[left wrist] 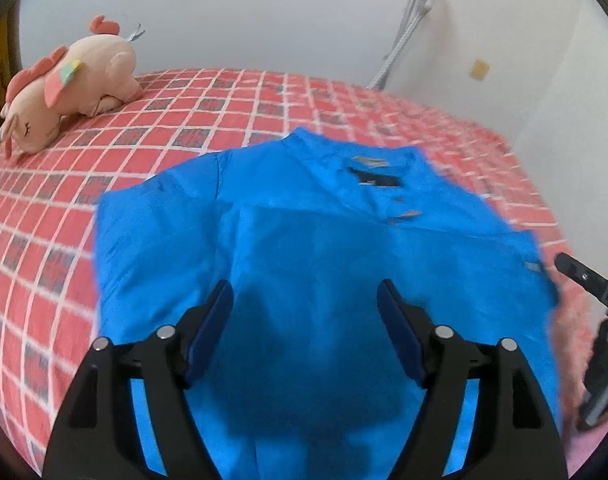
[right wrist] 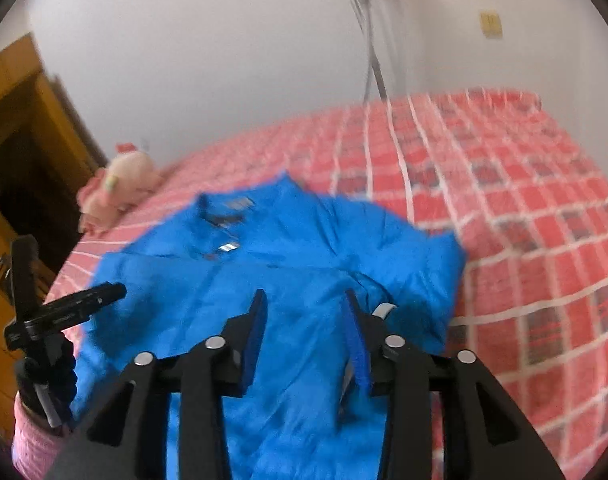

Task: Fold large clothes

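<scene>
White walls [left wrist: 244, 12] back a bed [left wrist: 264, 96] in red check; a wooden cabinet [right wrist: 28, 128] stands at one side.

You have a red checked bedspread [left wrist: 192, 128] with white grid lines covering the bed in front of you. A pink plush toy [left wrist: 68, 84] lies on it near the far edge, close to the white wall [left wrist: 264, 12]. Grey cables [left wrist: 408, 28] hang down that wall, beside a small yellow wall plate [right wrist: 490, 23]. In your right wrist view, wooden furniture [right wrist: 20, 120] stands beside the bed.
</scene>
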